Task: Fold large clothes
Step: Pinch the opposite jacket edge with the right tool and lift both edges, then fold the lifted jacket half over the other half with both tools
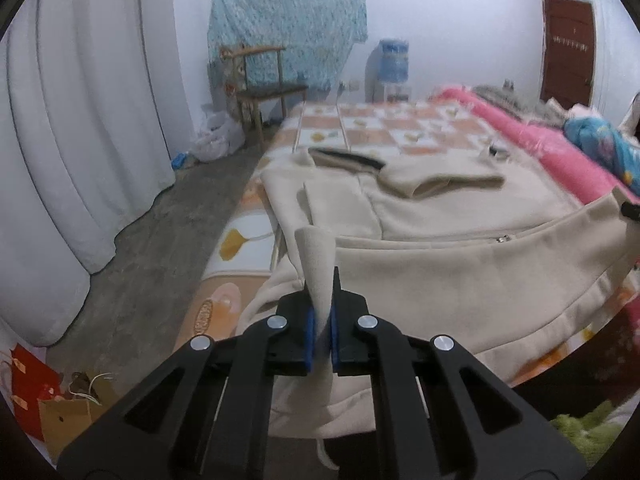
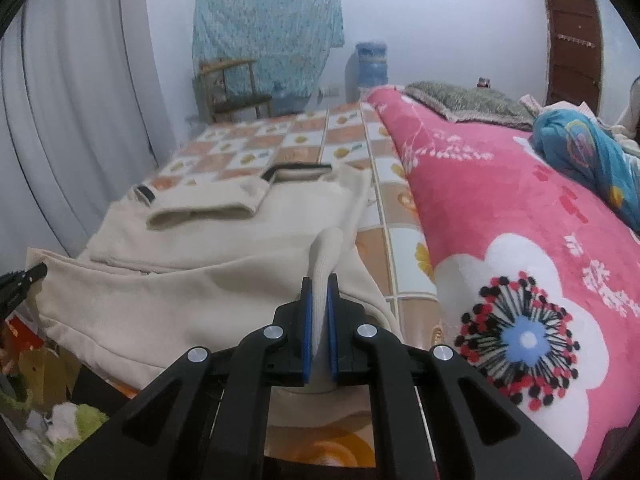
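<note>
A large beige zip-up garment point(image 1: 452, 216) lies spread on the bed, with one sleeve folded across its chest. My left gripper point(image 1: 323, 300) is shut on the left corner of the garment's near hem, and a cone of fabric stands up between the blue pads point(image 1: 311, 332). My right gripper point(image 2: 319, 300) is shut on the right corner of the same hem of the garment point(image 2: 208, 240). The hem is raised off the bed and hangs stretched between both grippers. The other gripper's tip point(image 1: 631, 210) shows at the right edge of the left wrist view.
The bed has a checkered orange and white sheet point(image 2: 280, 144). A pink floral blanket point(image 2: 500, 208) and a blue bundle point(image 2: 592, 152) lie on its right side. White curtains point(image 1: 80, 120), a wooden chair point(image 1: 264, 84) and a water dispenser point(image 1: 392, 68) stand beyond. A paper bag point(image 1: 76, 408) sits on the floor.
</note>
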Demonstrator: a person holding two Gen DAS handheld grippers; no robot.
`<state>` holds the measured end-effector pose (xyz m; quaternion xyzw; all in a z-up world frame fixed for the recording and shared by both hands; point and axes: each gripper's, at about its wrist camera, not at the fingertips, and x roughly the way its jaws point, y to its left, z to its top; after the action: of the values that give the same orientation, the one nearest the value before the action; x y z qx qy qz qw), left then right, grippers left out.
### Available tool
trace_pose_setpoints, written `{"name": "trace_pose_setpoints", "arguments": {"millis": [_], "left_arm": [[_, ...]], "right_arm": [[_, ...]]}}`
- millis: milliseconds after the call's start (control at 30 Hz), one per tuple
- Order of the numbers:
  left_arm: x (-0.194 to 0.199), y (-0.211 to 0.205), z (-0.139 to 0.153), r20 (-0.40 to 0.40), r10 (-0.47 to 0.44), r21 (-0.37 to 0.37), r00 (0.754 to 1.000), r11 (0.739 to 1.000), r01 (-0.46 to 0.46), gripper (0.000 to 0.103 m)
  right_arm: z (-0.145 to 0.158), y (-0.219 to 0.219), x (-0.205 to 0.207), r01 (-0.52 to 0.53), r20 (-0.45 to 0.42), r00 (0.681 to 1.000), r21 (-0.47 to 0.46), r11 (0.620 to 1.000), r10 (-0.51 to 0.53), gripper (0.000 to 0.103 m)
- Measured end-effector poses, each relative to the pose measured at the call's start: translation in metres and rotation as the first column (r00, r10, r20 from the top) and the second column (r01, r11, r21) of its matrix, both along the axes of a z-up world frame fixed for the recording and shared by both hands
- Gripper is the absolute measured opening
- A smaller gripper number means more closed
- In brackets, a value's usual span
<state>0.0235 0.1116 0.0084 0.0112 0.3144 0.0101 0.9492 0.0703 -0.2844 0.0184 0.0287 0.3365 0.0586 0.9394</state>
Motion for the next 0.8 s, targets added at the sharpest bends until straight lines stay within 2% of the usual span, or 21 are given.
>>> {"name": "trace_pose_setpoints", "arguments": {"millis": [200, 400, 500, 667, 800], "left_arm": [[-0.021, 0.004, 0.030, 0.094, 0.007, -0.047, 0.996, 0.999, -0.003, 0.005], [-0.005, 0.010, 0.055, 0.160, -0.002, -0.056, 0.987, 0.998, 0.011, 0.005], [0.016, 0.016, 0.066, 0.188, -0.002, -0.067, 0.982, 0.998, 0.015, 0.005], [0.071, 0.029, 0.082, 0.213, 0.006, -0.083, 0.977, 0.996, 0.012, 0.005], [0.141, 0.043, 0.086, 0.161, 0.018, -0.097, 0.987, 0.995, -0.002, 0.005]], "right_arm": [[0.030, -0.001, -0.010, -0.009, 0.096, 0.995, 0.039, 0.999, 0.005, 0.006], [0.056, 0.003, 0.008, -0.028, 0.174, 0.985, 0.044, 0.999, 0.020, 0.006], [0.067, 0.006, 0.030, -0.045, 0.200, 0.979, 0.038, 0.998, 0.036, 0.006], [0.084, 0.011, 0.092, -0.070, 0.222, 0.973, 0.032, 0.997, 0.061, 0.006], [0.085, 0.013, 0.149, -0.075, 0.217, 0.974, 0.038, 0.996, 0.065, 0.006]]}}
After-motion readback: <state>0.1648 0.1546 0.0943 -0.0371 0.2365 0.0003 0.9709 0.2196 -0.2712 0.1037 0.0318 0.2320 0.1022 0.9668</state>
